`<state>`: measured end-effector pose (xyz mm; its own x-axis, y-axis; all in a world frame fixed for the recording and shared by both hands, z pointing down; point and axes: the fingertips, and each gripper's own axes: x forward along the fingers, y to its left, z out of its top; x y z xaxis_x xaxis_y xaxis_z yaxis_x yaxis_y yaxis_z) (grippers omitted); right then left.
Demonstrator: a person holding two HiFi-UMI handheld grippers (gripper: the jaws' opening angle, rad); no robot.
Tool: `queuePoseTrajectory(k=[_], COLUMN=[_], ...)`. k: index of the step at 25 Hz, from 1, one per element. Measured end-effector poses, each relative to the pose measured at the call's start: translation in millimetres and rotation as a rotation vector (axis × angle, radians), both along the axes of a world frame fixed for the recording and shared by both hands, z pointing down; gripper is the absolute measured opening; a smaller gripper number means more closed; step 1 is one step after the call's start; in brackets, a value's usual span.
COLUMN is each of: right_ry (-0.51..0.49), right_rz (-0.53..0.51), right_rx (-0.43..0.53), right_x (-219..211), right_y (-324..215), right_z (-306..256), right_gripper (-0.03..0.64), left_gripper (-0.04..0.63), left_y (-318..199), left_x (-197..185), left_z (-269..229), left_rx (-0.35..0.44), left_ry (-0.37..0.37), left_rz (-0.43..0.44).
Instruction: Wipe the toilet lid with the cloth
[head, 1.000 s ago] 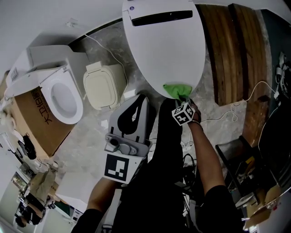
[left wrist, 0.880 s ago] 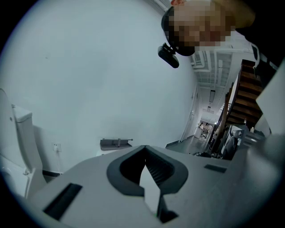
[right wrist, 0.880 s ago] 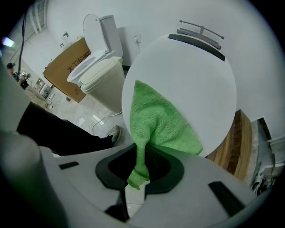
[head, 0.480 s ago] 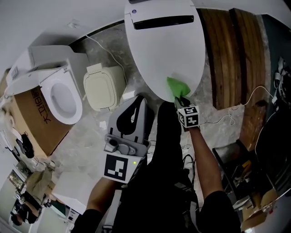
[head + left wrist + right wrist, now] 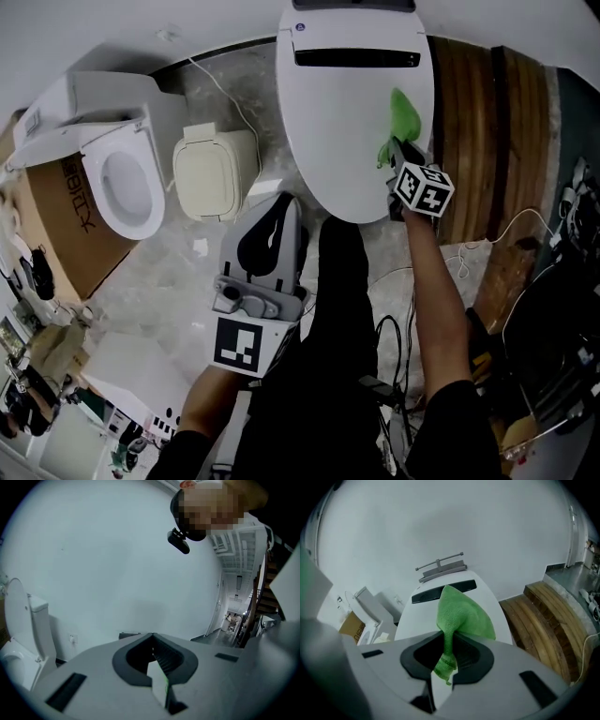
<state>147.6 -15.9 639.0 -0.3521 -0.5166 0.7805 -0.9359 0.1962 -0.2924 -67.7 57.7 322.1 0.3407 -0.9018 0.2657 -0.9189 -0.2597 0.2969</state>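
Observation:
The white toilet lid (image 5: 347, 122) lies closed at the top middle of the head view, and it also shows as a white oval (image 5: 422, 613) in the right gripper view. A green cloth (image 5: 403, 122) rests on the lid's right side. My right gripper (image 5: 401, 155) is shut on the cloth (image 5: 459, 616), which bunches between its jaws. My left gripper (image 5: 272, 220) hangs back low over the floor, tipped up toward the wall. Its jaws are shut with nothing between them (image 5: 152, 651).
A second toilet (image 5: 127, 187) with its seat up stands at the left by a cardboard box (image 5: 56, 234). A cream bin (image 5: 214, 173) sits between the toilets. Wooden planks (image 5: 487, 141) lie right of the lid. Cables (image 5: 506, 234) trail over the floor.
My right gripper has carried the cloth from the lid's front edge up along its right side. The left gripper has stayed where it was.

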Motion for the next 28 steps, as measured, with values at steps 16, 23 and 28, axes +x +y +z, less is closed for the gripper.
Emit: queuePoseTrajectory(k=[16, 23, 28], right_ry=[0.205, 0.335, 0.409], right_rz=[-0.216, -0.497, -0.754], right_rx=[-0.078, -0.038, -0.006], right_x=[-34.3, -63.8, -89.6], right_y=[-113.5, -101.0, -79.2], right_z=[51.4, 55.3, 57.5], right_gripper=[0.067, 0.067, 0.067], left_gripper=[-0.002, -0.002, -0.002], left_y=[-38.1, -38.7, -32.4], left_x=[-18.7, -21.5, -19.1], left_z=[19.2, 23.4, 20.3], left_rx=[-0.032, -0.035, -0.027], left_ry=[-0.012, 0.001, -0.002], left_rz=[-0.155, -0.175, -0.142])
